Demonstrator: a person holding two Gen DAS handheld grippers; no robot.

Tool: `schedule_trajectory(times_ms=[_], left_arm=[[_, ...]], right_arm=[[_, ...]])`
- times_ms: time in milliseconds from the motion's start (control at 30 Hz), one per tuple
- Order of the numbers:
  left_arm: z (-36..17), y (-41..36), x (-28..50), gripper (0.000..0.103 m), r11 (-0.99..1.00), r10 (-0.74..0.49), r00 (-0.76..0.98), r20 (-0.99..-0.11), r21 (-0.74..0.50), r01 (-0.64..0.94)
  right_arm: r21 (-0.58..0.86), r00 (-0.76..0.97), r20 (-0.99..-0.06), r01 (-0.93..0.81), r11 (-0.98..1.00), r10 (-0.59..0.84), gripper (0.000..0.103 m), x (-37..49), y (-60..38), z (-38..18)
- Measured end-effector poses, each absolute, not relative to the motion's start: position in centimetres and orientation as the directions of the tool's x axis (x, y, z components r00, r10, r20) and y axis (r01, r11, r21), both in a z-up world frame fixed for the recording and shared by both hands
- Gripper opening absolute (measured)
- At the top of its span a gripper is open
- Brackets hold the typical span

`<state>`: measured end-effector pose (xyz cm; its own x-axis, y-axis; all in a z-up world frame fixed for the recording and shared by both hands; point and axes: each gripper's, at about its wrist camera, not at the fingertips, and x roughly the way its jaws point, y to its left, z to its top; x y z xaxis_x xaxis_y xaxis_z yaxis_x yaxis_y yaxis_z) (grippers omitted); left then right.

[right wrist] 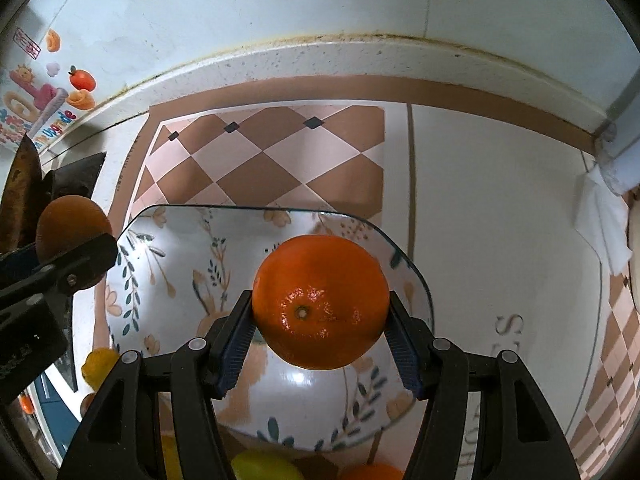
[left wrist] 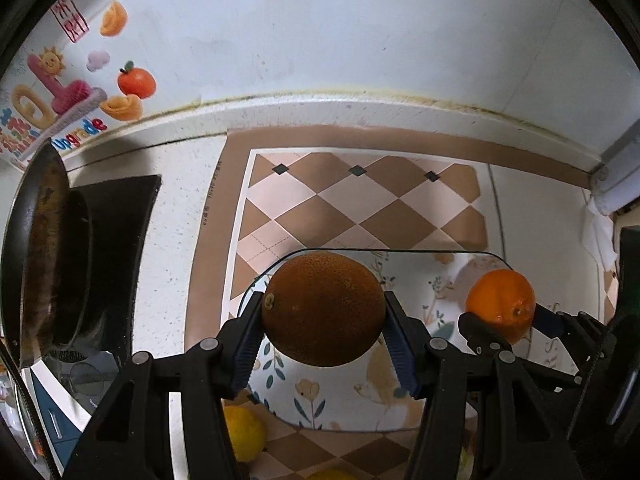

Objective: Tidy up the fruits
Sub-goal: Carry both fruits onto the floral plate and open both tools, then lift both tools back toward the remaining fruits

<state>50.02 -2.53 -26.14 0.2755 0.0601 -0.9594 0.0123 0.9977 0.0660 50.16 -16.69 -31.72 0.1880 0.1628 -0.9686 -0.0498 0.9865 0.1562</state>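
My left gripper (left wrist: 324,322) clamps a dull brownish-orange fruit (left wrist: 323,308) and my right gripper (right wrist: 320,322) a glossy bright orange (right wrist: 320,302) above the empty floral glass plate (right wrist: 168,264) (yellow fruits (right wrist: 100,366) wait below).

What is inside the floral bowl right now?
The floral bowl looks empty where its inside shows. The bright orange in the right gripper covers part of the middle, so that patch cannot be checked.
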Motion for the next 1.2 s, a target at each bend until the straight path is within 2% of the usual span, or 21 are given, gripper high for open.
schedule_trajectory(times_ms=[100,333,533,567,600,633,667,733,867,1200], left_arm=[[-27.5,-2.2,50.8,0.054,0.999,0.04,0.237,-0.971,0.042,0.004],[-31.5,-0.9,52.3,0.054,0.987,-0.13,0.086,-0.988,-0.137,-0.081],[-32.6,-0.8,52.5,0.054,0.978,-0.169,0.049,-0.984,-0.174,-0.112],[-32.8,-0.9,52.5,0.054,0.978,-0.173,0.038,-0.984,-0.176,-0.115],[-32.9,-0.9,52.5,0.055,0.977,-0.177,0.03,-0.984,-0.179,-0.118],[-33.0,-1.0,52.5,0.056,0.975,-0.187,0.023,-0.982,-0.189,-0.119],[-33.0,-1.1,52.6,0.067,0.974,-0.193,0.021,-0.981,-0.194,-0.119],[-32.3,-1.3,52.5,0.087,0.978,-0.176,0.045,-0.983,-0.18,-0.102],[-30.6,-1.4,51.8,0.087,0.986,-0.141,0.083,-0.986,-0.148,-0.082],[-23.5,0.5,45.6,0.087,0.997,0.065,0.308,-0.949,0.047,-0.063]], right_arm=[[0.157,0.182,-0.969,-0.058,0.986,0.165,0.065,50.5,-16.4,-32.3],[0.183,0.166,-0.967,-0.075,0.98,0.194,0.065,50.6,-16.0,-33.4],[0.204,0.131,-0.969,-0.065,0.977,0.211,0.066,50.7,-16.3,-33.6],[0.214,0.129,-0.967,-0.063,0.975,0.221,0.069,50.6,-16.3,-33.5],[0.224,0.13,-0.965,-0.059,0.973,0.23,0.082,50.5,-16.4,-33.3],[0.218,0.138,-0.965,-0.056,0.974,0.224,0.088,50.4,-16.3,-33.0],[0.216,0.15,-0.963,-0.056,0.975,0.222,0.094,50.1,-16.3,-32.5],[0.208,0.157,-0.964,-0.049,0.977,0.214,0.094,49.8,-16.3,-31.6],[0.153,0.184,-0.97,-0.03,0.988,0.156,0.094,48.6,-16.7,-29.5],[0.102,0.271,-0.958,0.013,0.995,0.095,0.094,43.1,-17.5,-24.0]])
